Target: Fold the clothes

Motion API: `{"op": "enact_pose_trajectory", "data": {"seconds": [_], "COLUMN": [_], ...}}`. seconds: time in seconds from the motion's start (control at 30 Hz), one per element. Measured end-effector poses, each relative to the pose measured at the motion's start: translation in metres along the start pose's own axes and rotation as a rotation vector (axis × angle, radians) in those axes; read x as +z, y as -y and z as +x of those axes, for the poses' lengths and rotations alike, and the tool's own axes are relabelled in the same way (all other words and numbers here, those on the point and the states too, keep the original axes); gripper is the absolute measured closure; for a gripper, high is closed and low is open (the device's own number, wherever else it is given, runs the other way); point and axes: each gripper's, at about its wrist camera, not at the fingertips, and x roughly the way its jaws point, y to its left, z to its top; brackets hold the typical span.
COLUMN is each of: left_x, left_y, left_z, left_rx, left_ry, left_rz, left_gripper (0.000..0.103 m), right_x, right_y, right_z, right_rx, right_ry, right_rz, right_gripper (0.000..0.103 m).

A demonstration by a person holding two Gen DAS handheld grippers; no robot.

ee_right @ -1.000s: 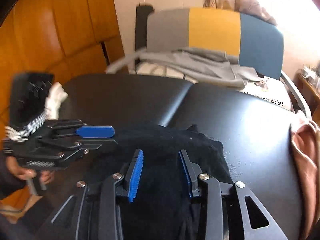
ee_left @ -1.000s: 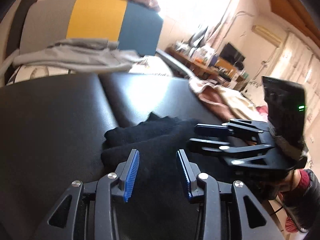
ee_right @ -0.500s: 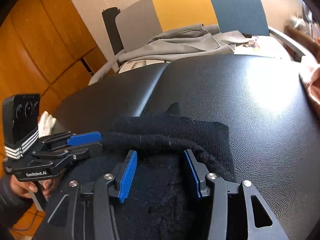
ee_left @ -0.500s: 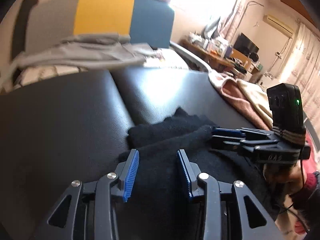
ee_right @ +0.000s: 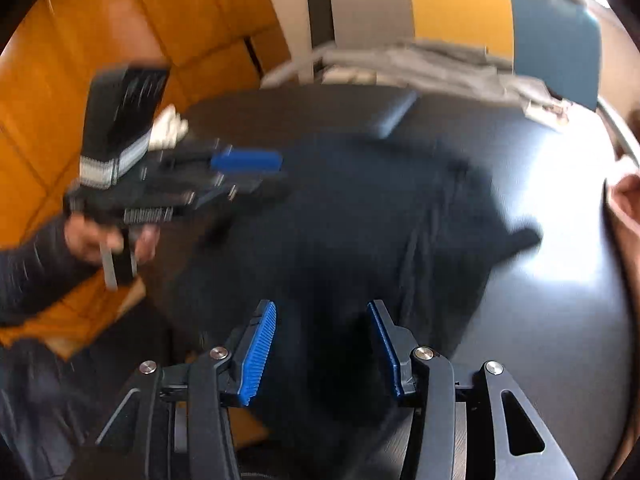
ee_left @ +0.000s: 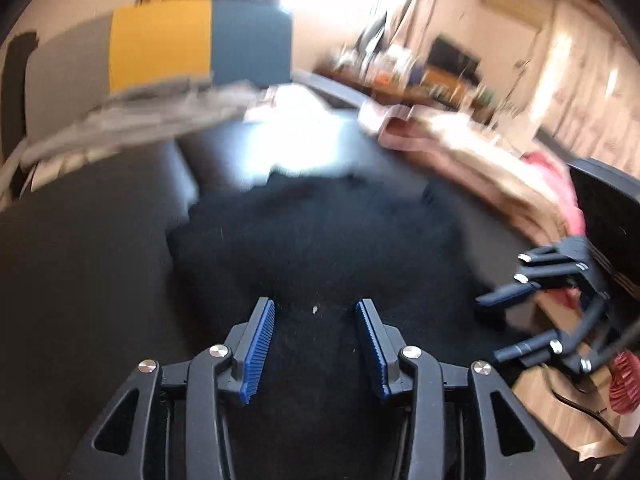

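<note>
A black knit garment [ee_left: 320,248] lies spread on the black leather surface [ee_left: 88,264]; it also shows in the right wrist view [ee_right: 352,232]. My left gripper [ee_left: 316,312] is open and empty, raised above the garment's near part. It also shows at the left of the right wrist view [ee_right: 256,176]. My right gripper [ee_right: 322,316] is open and empty above the garment's near edge. It shows at the right of the left wrist view [ee_left: 496,328], off the garment's right side. Both views are blurred by motion.
A grey, yellow and blue chair back [ee_left: 160,48] with grey clothes [ee_left: 132,120] draped over it stands beyond the surface. Pink and beige clothes [ee_left: 480,160] lie at the right. Orange wooden panels [ee_right: 100,40] are at the left.
Both grippers have pulled back and up, away from the garment. The garment now lies flatter and more spread out. The right gripper has moved off to the garment's right side.
</note>
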Motion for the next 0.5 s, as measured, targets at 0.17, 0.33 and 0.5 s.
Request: {"op": "enact_pose_trajectory", "data": {"seconds": [0.17, 0.33, 0.5], "left_x": [0.004, -0.006, -0.026], "left_y": [-0.002, -0.059, -0.124], "left_z": [-0.004, -0.030, -0.031], "left_rx": [-0.010, -0.195, -0.310], "left_ry": [0.007, 0.086, 0.112], "left_rz": [-0.055, -0.348, -0.606], "left_gripper": [0.059, 0.045, 0.032], "right_x": [-0.043, -0.047, -0.042], "right_y": [0.014, 0.033, 0.049], "right_z": [0.015, 0.005, -0.032], "right_rx": [0.035, 0.124, 0.168], "right_ry": [0.010, 0.067, 0.241], "right_rz": [0.126, 0.264, 0.388], "right_gripper": [0.059, 0.061, 0.002]}}
